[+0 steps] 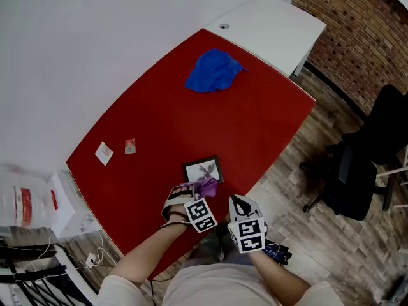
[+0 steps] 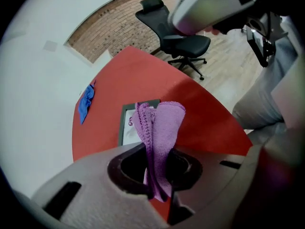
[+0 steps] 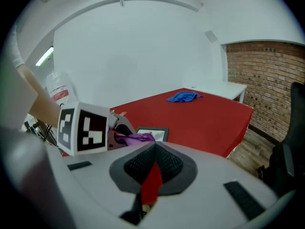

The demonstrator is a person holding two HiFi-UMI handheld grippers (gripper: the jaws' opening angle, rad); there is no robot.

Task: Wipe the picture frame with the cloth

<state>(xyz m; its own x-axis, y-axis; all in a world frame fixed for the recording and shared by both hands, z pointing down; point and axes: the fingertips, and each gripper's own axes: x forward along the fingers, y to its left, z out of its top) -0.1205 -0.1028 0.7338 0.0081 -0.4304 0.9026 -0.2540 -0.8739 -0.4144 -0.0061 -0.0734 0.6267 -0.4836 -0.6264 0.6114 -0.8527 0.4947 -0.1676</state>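
Red table (image 1: 191,107) and white desk (image 1: 274,30) stand against a white wall (image 1: 76,56), near a brick wall (image 1: 357,30) and black chair (image 1: 363,164) on wooden floor (image 1: 299,171).

"What kind of place is this?"

"An office or studio room, by the look of it. A black swivel chair (image 1: 360,171) on a star base stands on a wood-plank floor (image 1: 287,183). Near it is a big red table (image 1: 191,107), with a plain white desk (image 1: 274,27) just behind its far end."

"Anything else?"

"One brick wall (image 1: 357,18), the other walls (image 1: 76,43) bare white, a strip light (image 3: 44,56) up high, and cables (image 1: 95,257) lying on the floor."
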